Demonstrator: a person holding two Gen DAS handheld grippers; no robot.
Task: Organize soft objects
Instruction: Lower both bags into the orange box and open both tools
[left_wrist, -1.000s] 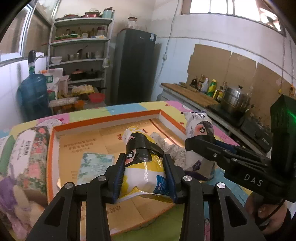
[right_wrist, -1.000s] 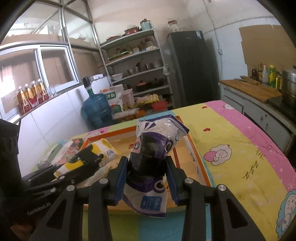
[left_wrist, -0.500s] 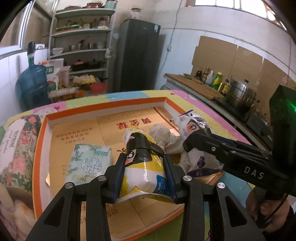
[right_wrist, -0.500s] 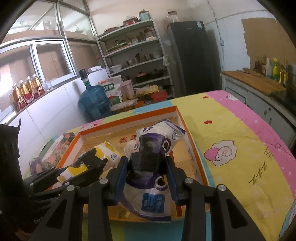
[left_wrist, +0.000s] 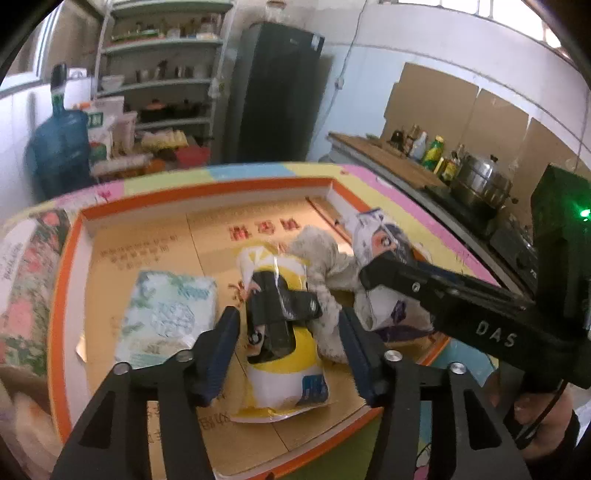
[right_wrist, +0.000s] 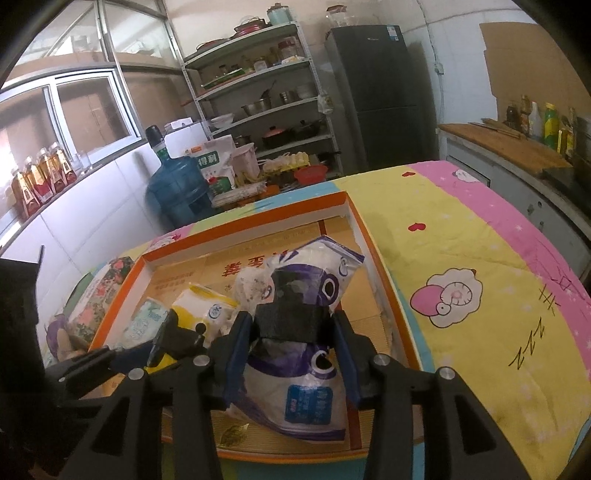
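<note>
Our left gripper (left_wrist: 288, 343) is spread wide around the yellow pack (left_wrist: 282, 343), which lies in the orange tray (left_wrist: 59, 295). At its 2 o'clock, our right gripper (right_wrist: 291, 347) clamps the purple pack (right_wrist: 306, 369) over the tray.

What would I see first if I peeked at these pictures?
Probably the yellow packet lying in the orange-edged box, between the open left gripper fingers. Right beside it, the right gripper squeezes a purple packet at the box's right side, and a big blue water jug stands behind the table.
</note>
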